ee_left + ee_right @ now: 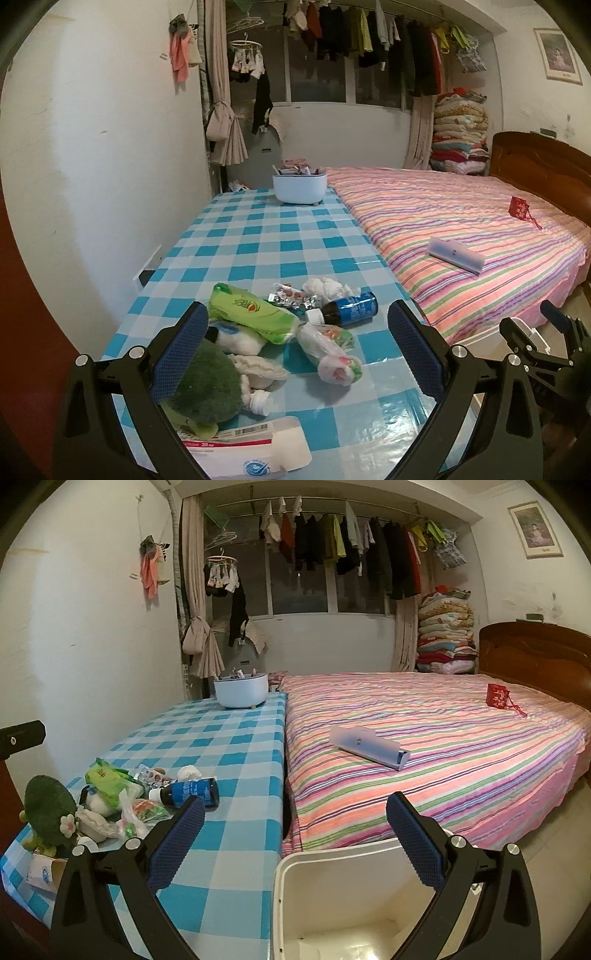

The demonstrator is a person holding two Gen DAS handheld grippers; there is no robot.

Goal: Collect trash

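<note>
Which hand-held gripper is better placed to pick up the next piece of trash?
Left. The left hand-held gripper is open over the trash pile, framing the crumpled plastic bag; the right hand-held gripper is over the white bin.

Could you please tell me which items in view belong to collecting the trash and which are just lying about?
Job:
crumpled white tissue
foil snack wrapper
dark blue-labelled bottle
green plastic packet
white plastic bin

Lying about:
green plush toy
red pouch
white round container
</note>
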